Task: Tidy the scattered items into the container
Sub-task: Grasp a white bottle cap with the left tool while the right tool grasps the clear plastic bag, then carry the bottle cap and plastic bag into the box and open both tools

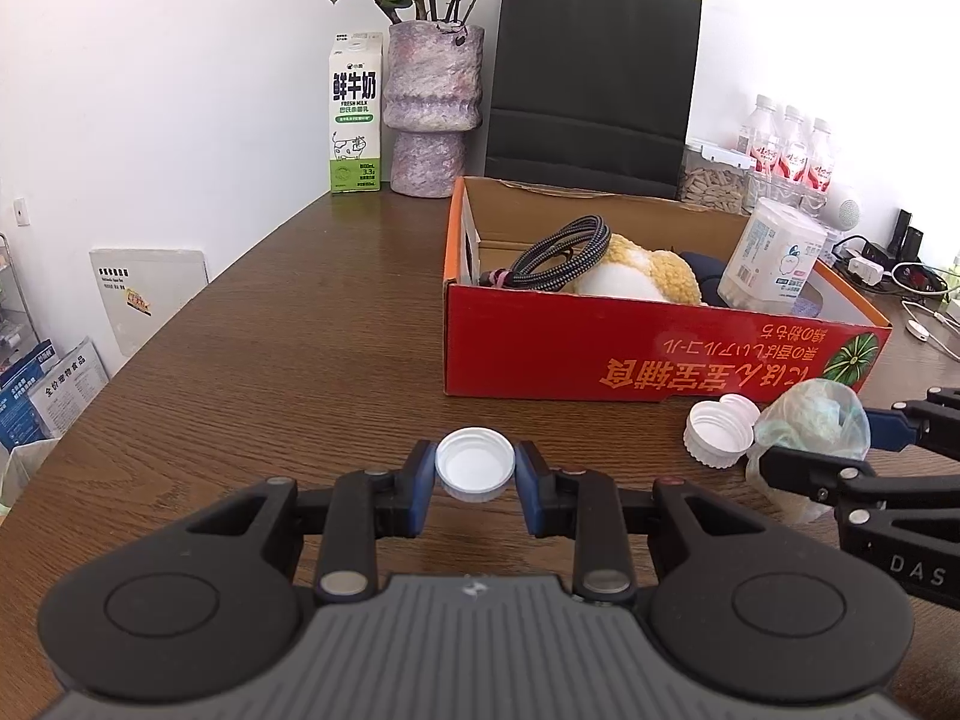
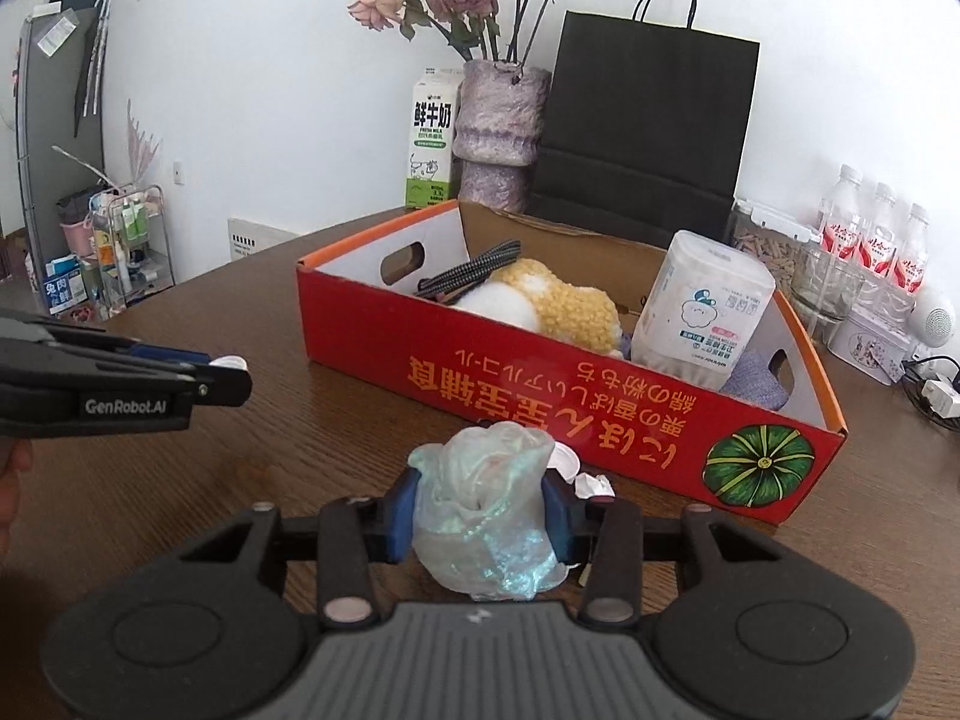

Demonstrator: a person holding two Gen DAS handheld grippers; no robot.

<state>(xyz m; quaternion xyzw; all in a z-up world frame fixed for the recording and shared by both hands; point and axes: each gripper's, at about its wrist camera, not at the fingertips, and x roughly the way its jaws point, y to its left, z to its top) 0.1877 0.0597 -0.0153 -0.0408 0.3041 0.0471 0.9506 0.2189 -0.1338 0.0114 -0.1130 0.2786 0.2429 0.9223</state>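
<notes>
Worktop (image 1: 270, 348): dark brown wood grain, matte. Red cardboard box (image 1: 630, 354), open top, w/ orange rim and cut handle holes; inside a braided cable (image 1: 564, 258), fuzzy yellow-white plush (image 1: 636, 276), cylindrical cotton-swab tub (image 1: 774, 258).

Left tool (image 1: 475, 474): narrowed onto a white ribbed plastic cap (image 1: 475, 468), blue pads touching both sides, open side up. Right tool (image 2: 480, 510): closed part-way on a crumpled translucent plastic bag (image 2: 486, 516), iridescent sheen, pads pressed into both sides.

Two more white caps (image 1: 720, 429) on the worktop just beside the bag, near the box's front wall. Bare wood stretches left of the box; the box's front wall is close ahead of both tools.
</notes>
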